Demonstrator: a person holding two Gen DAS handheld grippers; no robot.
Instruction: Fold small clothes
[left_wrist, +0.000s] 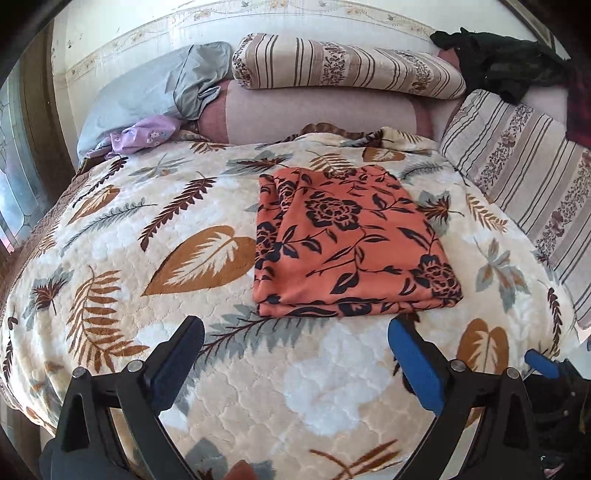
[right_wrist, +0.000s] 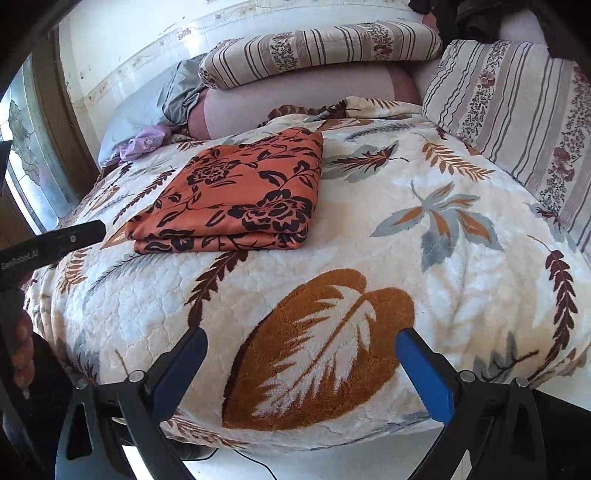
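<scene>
An orange cloth with black flowers (left_wrist: 351, 240) lies folded into a neat rectangle on the leaf-patterned blanket (left_wrist: 184, 369); it also shows in the right wrist view (right_wrist: 236, 195). My left gripper (left_wrist: 295, 328) is open and empty, just short of the cloth's near edge. My right gripper (right_wrist: 301, 339) is open and empty over the blanket (right_wrist: 424, 295), to the right of the cloth and nearer than it. The left gripper's body (right_wrist: 51, 240) shows at the left edge of the right wrist view, and the right gripper's blue pad (left_wrist: 541, 363) at the lower right of the left wrist view.
Striped pillows (left_wrist: 343, 62) and a grey-blue pillow (left_wrist: 147, 99) lie at the head of the bed. A small lilac garment (left_wrist: 144, 134) sits at the back left. Another striped cushion (left_wrist: 517, 166) lines the right side, with dark clothes (left_wrist: 498, 59) behind it. A window (right_wrist: 26, 155) is at left.
</scene>
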